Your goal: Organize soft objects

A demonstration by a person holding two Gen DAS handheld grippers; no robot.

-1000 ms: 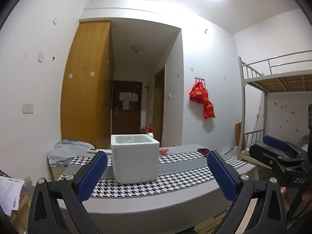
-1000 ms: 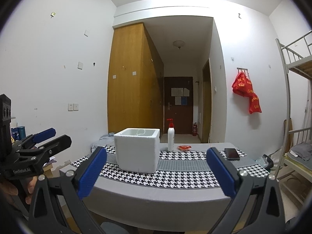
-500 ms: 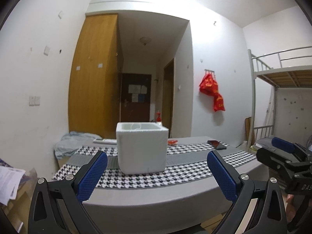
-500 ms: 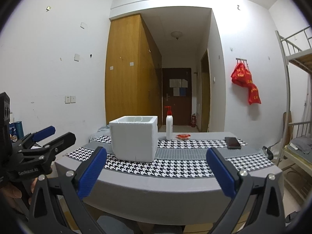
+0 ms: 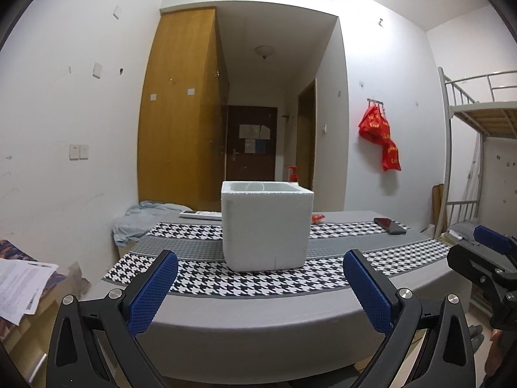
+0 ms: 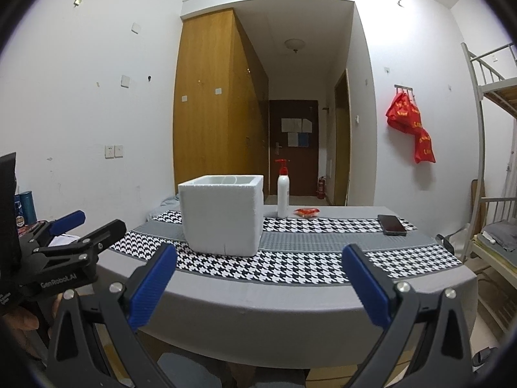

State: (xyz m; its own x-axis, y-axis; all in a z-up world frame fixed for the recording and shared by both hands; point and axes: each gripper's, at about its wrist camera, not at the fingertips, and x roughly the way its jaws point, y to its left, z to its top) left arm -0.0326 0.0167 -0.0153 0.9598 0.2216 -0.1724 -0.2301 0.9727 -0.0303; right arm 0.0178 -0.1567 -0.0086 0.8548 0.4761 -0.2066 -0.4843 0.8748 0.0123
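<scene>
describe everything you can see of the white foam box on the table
The white foam box is a thick-walled cube of what looks like expanded polystyrene, open at the top with no lid in view. It stands upright on the houndstooth table runner, left of the pump bottle and apart from it. Its contents are hidden. Neither gripper touches it.

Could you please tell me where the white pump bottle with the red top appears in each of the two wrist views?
Left wrist view: only the red pump top of the bottle shows, just above the far right rim of the white foam box; the box hides the body.
Right wrist view: the whole bottle stands on the table, right of the box.
Shared landmark: the red bags hanging on the right wall.
</scene>
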